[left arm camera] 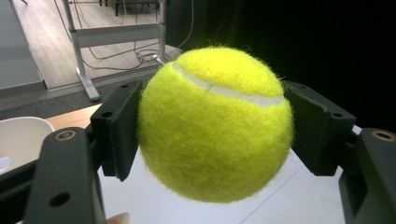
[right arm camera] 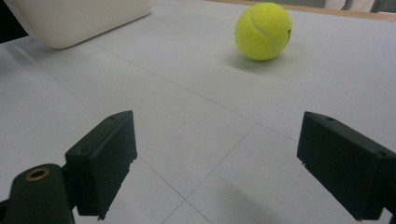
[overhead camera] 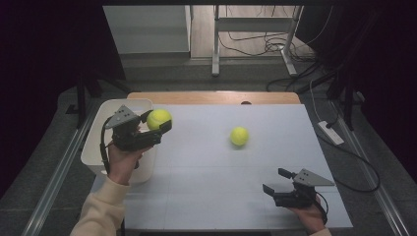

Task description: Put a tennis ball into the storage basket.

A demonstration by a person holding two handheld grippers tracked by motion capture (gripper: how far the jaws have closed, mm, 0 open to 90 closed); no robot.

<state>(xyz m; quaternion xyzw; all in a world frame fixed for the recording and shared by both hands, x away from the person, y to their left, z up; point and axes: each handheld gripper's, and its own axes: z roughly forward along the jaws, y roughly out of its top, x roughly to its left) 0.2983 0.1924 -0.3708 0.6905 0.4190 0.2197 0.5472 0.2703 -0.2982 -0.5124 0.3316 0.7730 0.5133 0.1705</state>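
Over the white table [overhead camera: 206, 196], left gripper [overhead camera: 158, 124] clamps a tennis ball [overhead camera: 159, 118] beside the bin [overhead camera: 98, 142]. Right gripper [overhead camera: 275, 182] gapes empty; second ball [overhead camera: 239, 136] sits mid-table.

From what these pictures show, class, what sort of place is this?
Probably a lab or workshop set up for recording, not a home: a white table ringed by dark curtains, loose cables on the floor, and a metal desk frame behind.

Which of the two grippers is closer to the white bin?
Left. The left gripper, shut on a tennis ball, is right at the white bin; the right gripper sits across the table.
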